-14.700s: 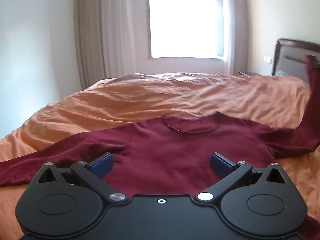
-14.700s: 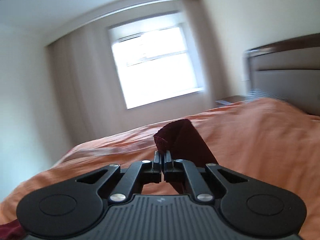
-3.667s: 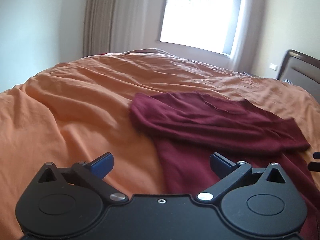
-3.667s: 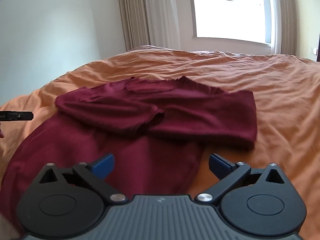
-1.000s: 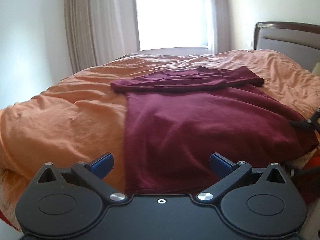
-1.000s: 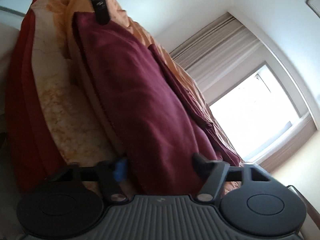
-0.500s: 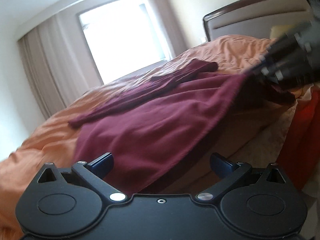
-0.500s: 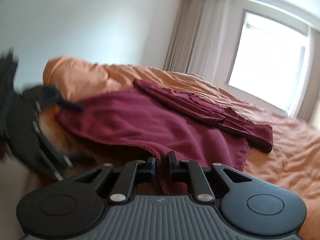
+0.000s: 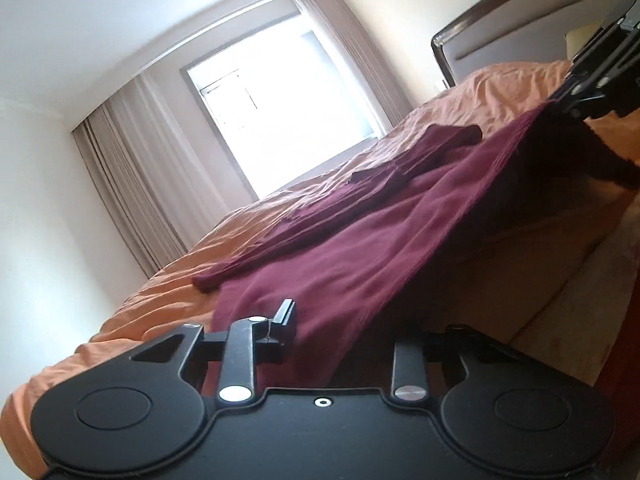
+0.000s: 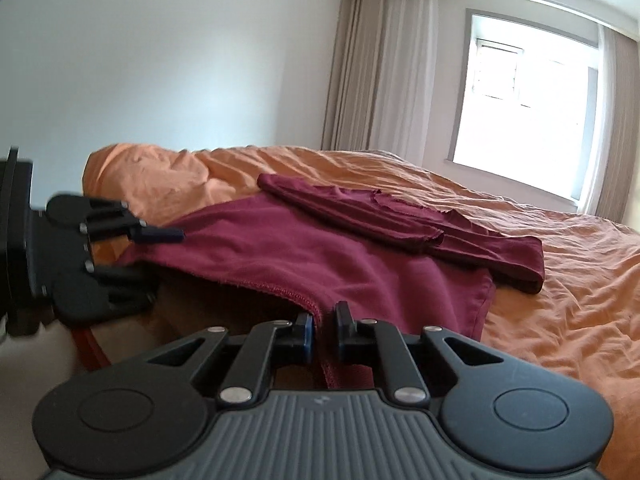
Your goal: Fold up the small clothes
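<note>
The maroon top point(image 10: 304, 248) lay on the orange bed point(image 10: 560, 280), sleeves already crossed over the chest at the far end, hem hanging at the near edge of the mattress. The right gripper point(image 10: 321, 330) had its fingers nearly closed, pinching one hem corner. The left gripper point(image 9: 320, 332) gripped the opposite corner; fabric hid one of its fingers in its own view, but the right wrist view showed them drawn together on the cloth. The step in hand appeared to be the lengthwise fold. The next move likely called for raising both corners level and carrying the hem toward the collar, keeping the cloth taut.
</note>
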`<state>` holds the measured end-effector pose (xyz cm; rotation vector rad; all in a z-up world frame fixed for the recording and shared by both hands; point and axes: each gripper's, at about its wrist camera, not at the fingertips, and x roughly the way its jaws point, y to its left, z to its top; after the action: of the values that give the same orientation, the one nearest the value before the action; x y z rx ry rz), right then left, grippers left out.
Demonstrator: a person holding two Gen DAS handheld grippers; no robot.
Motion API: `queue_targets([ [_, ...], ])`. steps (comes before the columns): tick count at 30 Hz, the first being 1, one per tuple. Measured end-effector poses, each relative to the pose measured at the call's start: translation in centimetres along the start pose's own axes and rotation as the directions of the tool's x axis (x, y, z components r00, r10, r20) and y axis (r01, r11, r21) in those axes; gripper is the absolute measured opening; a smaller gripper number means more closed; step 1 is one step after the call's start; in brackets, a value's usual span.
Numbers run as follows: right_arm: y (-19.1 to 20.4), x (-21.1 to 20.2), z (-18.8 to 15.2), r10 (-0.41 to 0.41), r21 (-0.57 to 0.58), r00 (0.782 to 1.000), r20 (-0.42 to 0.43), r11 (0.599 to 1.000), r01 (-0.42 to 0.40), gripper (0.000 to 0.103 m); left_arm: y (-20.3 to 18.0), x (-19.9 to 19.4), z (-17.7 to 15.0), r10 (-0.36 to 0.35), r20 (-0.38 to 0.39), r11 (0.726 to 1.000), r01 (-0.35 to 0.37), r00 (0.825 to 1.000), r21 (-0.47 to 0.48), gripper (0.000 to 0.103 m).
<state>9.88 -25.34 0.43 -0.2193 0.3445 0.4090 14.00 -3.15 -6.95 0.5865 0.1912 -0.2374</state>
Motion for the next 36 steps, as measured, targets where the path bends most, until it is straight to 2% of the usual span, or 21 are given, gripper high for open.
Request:
queue_targets([
  [5,1.2,0.3,-1.8,-0.029,-0.063,0.999,-0.040,0.998,0.027,0.013,0.7,-0.2,-2.1,0.049,-0.043,0.996,-0.045,0.998,0.083,0.035],
  [7,1.9,0.6,-2.7,-0.046,-0.101,0.997,-0.070,0.994,0.039,0.014,1.1,-0.6,-2.4,0.049,-0.041,0.994,-0.044,0.998,0.096,0.021],
  [8,2.3,0.8,-3.2,-0.052,-0.121,0.995,-0.086,0.992,0.041,0.015,1.4,-0.8,-2.4,0.043,-0.044,0.994,-0.038,0.998,0.100,0.006],
  [11,3.4,1.3,-4.5,-0.078,-0.196,0.990,-0.115,0.979,0.054,0.026,2.4,-1.0,-1.7,0.025,-0.039,0.997,-0.022,0.999,0.068,0.005],
  [14,4.8,1.4,-5.3,-0.103,-0.273,0.989,-0.105,0.959,0.071,0.033,3.6,-1.4,-0.7,0.016,-0.021,0.999,-0.016,1.000,0.035,0.005],
  [16,5.5,1.5,-5.6,-0.121,-0.312,0.988,-0.094,0.946,0.087,0.042,3.7,-1.8,0.3,0.014,-0.011,1.000,-0.014,1.000,0.026,0.005],
  [18,6.2,1.8,-6.1,-0.165,-0.365,0.983,-0.076,0.922,0.126,0.047,4.0,-2.0,1.2,0.012,-0.004,1.000,-0.011,1.000,0.017,0.005],
  [24,7.3,2.6,-7.8,-0.271,-0.485,0.962,-0.034,0.846,0.222,0.047,5.7,-2.1,3.4,-0.013,-0.006,0.998,0.012,1.000,-0.067,0.005],
  [26,7.2,2.4,-8.2,-0.308,-0.495,0.951,-0.009,0.828,0.263,0.041,6.1,-2.3,3.8,-0.012,-0.008,0.996,0.012,1.000,-0.086,0.005],
  [28,7.0,2.1,-8.3,-0.346,-0.494,0.938,0.023,0.812,0.312,0.023,6.2,-2.3,4.0,0.000,-0.009,0.996,0.000,1.000,-0.086,0.005],
  [29,6.8,1.8,-8.3,-0.356,-0.485,0.934,0.037,0.811,0.328,0.021,6.2,-2.4,3.9,0.003,-0.011,0.996,-0.004,1.000,-0.086,0.005],
  [31,6.4,1.0,-8.1,-0.369,-0.445,0.927,0.066,0.821,0.358,0.009,6.1,-2.6,3.8,0.010,-0.018,0.996,-0.012,1.000,-0.091,0.005],
  [36,5.6,-1.9,-7.5,-0.405,-0.354,0.902,0.148,0.830,0.431,0.006,5.5,-3.6,3.0,0.010,-0.036,0.994,-0.014,0.999,-0.107,0.004],
])
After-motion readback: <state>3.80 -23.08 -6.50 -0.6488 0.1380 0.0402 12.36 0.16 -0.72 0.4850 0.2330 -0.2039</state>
